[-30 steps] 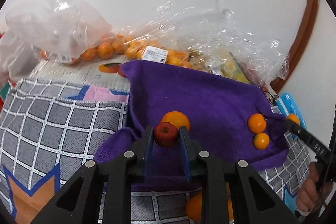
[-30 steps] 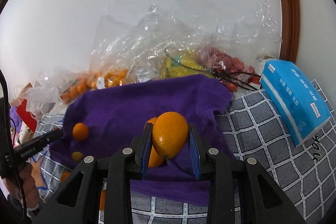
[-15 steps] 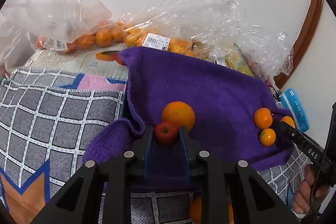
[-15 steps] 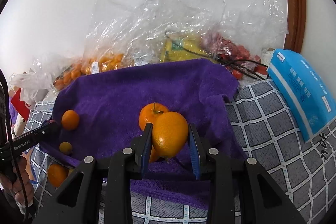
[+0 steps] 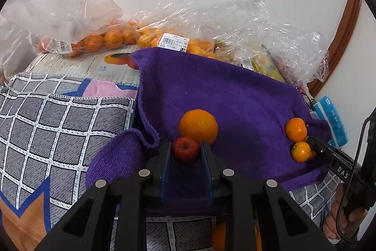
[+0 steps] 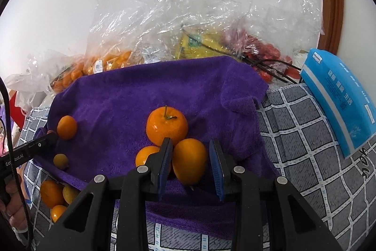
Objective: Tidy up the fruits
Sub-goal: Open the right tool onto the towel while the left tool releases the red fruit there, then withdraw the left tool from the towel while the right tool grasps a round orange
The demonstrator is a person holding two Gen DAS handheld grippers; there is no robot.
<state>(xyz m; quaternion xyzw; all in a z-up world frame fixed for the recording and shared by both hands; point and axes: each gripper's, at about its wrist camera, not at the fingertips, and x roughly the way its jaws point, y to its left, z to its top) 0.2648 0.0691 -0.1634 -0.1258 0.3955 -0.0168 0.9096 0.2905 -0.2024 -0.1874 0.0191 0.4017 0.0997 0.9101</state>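
Observation:
A purple towel (image 5: 235, 105) lies over the patterned cover and also shows in the right wrist view (image 6: 141, 100). My left gripper (image 5: 186, 152) is shut on a small red apple (image 5: 185, 149), just in front of a large orange (image 5: 198, 126) on the towel. My right gripper (image 6: 190, 157) is open around an oval orange (image 6: 189, 162) that rests on the towel; a gap shows at its right pad. Beside it lie a stemmed orange (image 6: 167, 125) and a smaller one (image 6: 146, 157). Two small oranges (image 5: 296, 129) lie by the right gripper's tip.
Clear plastic bags of oranges (image 5: 112, 39) and other fruit (image 6: 195, 48) stand behind the towel by the wall. A blue tissue pack (image 6: 340, 100) lies at the right. Loose oranges (image 6: 51, 192) lie off the towel's left front edge.
My right gripper lowered the oval orange onto the towel beside the stemmed orange and opened. My left gripper moved forward with the apple toward the large orange.

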